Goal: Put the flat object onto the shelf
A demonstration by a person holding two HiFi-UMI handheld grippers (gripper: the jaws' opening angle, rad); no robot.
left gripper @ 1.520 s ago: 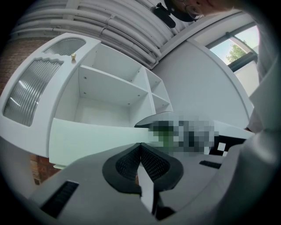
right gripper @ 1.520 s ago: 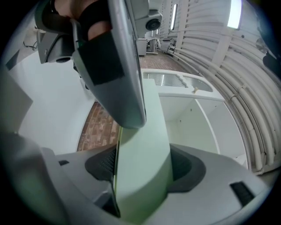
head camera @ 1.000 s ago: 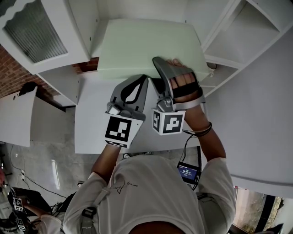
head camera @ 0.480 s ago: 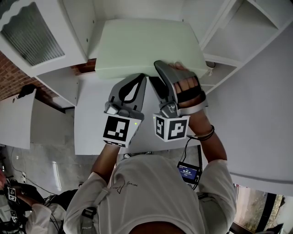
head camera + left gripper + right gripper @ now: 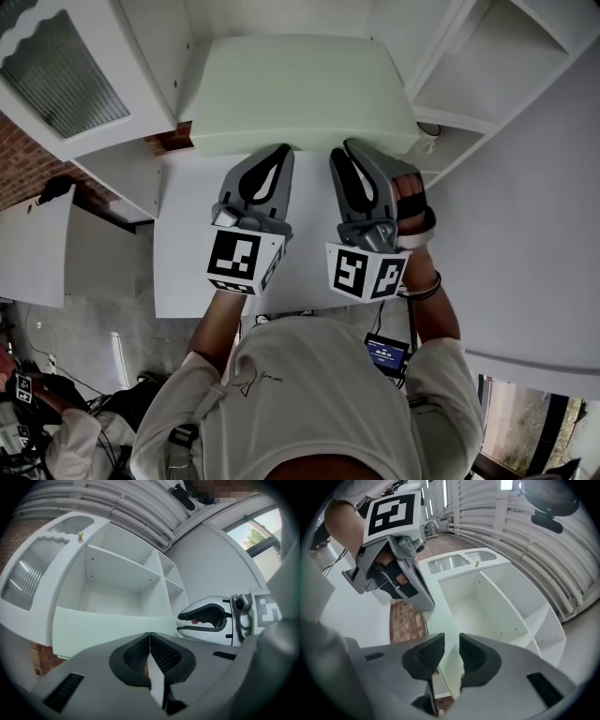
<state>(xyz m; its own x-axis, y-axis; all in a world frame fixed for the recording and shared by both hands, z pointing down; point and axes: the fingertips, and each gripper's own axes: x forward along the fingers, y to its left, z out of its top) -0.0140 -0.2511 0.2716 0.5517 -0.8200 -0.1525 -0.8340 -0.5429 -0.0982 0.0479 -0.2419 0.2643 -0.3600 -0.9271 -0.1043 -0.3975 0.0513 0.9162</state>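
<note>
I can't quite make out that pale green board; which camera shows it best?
The head view: the pale green board shows its whole top face. The left gripper view gives a foreshortened band; the right gripper view only a narrow strip.

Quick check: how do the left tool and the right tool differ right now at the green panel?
Jaws: the left tool has its jaws shut together, while the right tool shows a gap that is closing, with nothing pinched in it.
Place: in the head view the left tool sits left of the middle of the panel, and the right tool sits further right.
Shared: both point at the panel's near edge.
</note>
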